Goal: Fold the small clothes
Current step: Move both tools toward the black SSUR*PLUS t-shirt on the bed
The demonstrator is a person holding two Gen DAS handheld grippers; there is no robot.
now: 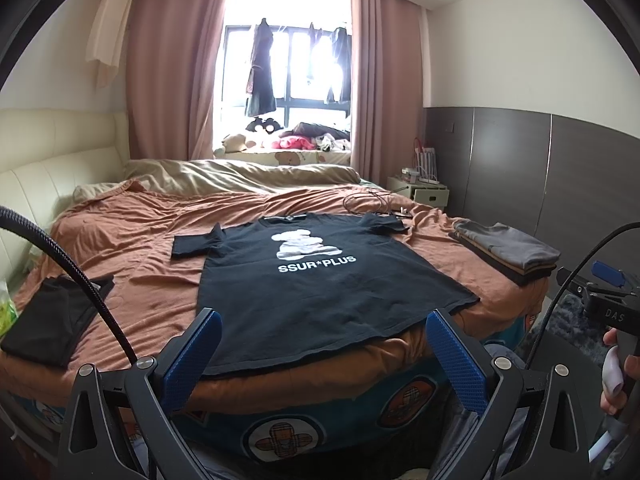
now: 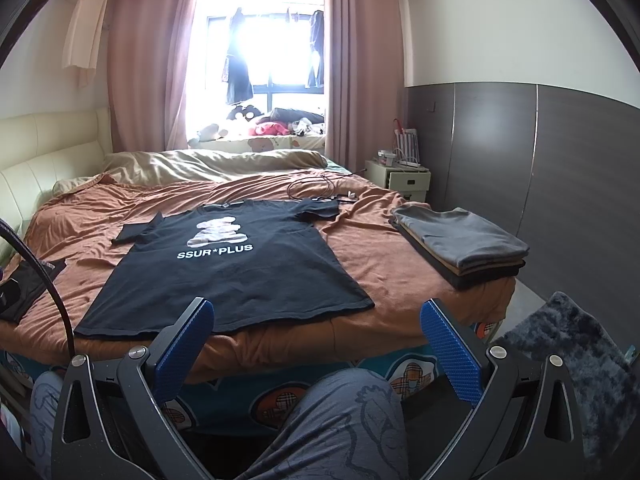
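Black tee (image 1: pixel 316 276) flat on bed (image 1: pixel 132 248), unfolded. Folded stack (image 1: pixel 508 250) done at right. Left gripper (image 1: pixel 320 356) and right gripper (image 2: pixel 316 344) both spread, empty.

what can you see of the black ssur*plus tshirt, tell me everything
The black T-shirt lies flat, front up and unfolded on the rust-orange bedspread, collar toward the window, hem at the near bed edge. It looks like soft cotton, with a white bear graphic above white "SSUR*PLUS" lettering. Both short sleeves are spread out sideways. The cloth is mostly smooth, with slight wrinkles. Nothing rests on it; both sets of jaws stand open, short of it. A folded stack sits apart to its right, a dark garment to its left.
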